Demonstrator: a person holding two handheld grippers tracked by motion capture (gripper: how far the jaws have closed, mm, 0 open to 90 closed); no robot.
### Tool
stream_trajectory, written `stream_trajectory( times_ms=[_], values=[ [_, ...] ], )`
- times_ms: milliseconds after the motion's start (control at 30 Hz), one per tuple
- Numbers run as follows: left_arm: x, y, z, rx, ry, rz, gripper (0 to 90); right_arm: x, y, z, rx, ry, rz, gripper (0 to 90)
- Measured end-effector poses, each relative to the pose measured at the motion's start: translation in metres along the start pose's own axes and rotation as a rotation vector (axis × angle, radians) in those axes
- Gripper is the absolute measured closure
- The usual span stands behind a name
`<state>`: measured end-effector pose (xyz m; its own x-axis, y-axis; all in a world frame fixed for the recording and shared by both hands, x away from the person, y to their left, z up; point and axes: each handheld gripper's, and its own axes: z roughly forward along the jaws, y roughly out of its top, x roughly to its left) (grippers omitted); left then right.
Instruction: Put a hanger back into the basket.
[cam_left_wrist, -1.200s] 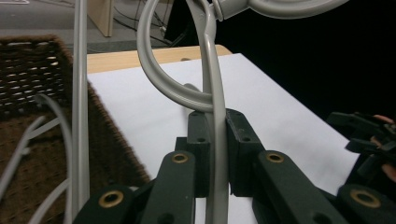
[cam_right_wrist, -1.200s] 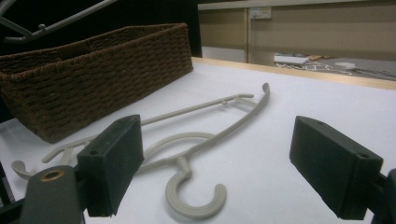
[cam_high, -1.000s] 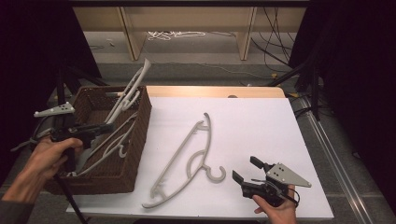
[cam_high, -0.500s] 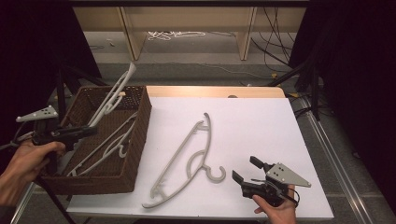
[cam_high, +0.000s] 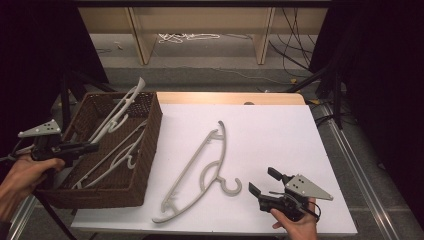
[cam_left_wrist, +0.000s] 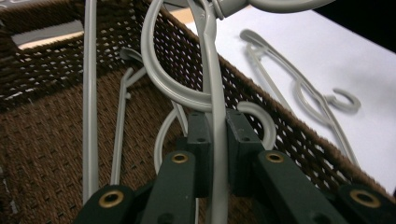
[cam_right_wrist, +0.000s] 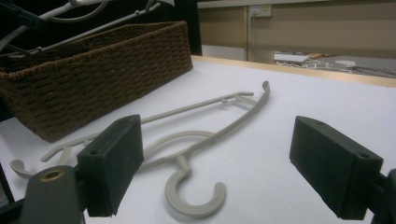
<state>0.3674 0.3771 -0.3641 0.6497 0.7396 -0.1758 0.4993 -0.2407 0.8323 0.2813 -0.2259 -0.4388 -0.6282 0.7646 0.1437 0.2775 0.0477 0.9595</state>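
Held hanger (cam_left_wrist: 215, 93): a grey plastic hanger, clamped by its thin bar between the pads of the left hand-held gripper; it leans up out of the basket, its upper end (cam_high: 134, 90) rising past the far rim; its curved neck loops just above the pads in the left gripper view
Left hand-held gripper (cam_high: 90, 147): closed tight on the hanger's bar, pads pressed on it from both sides; it reaches in over the basket's left wall, with the person's left hand (cam_high: 22, 172) behind it at the lower left of the high view
Other hangers in the basket (cam_high: 117, 155): more grey hangers lie slanted along the basket floor; one hook (cam_left_wrist: 259, 116) curls up just beside the gripper's pads
Basket (cam_high: 150, 145): brown woven, rectangular, standing at the left end of the surface; its right wall is near the lying hanger but apart from it
Lying hanger (cam_high: 200, 172): grey, flat on the white surface (cam_high: 280, 130), running diagonally from near the front edge toward the middle; its hook (cam_right_wrist: 194, 196) points toward the right hand-held gripper
Right hand-held gripper (cam_high: 261, 183): jaws wide apart with nothing between them; held low over the surface at the front right, just beside the lying hanger's hook without touching it; the right hand (cam_high: 297, 225) grips it from below
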Motion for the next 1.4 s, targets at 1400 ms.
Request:
stream_trajectory(
  times_ms=[1400],
  values=[
    [0.009,-0.008,0.038,0.389,0.064,0.021,74.0,0.000,0.001,0.000,0.004,0.000,-0.004,18.3]
  ],
)
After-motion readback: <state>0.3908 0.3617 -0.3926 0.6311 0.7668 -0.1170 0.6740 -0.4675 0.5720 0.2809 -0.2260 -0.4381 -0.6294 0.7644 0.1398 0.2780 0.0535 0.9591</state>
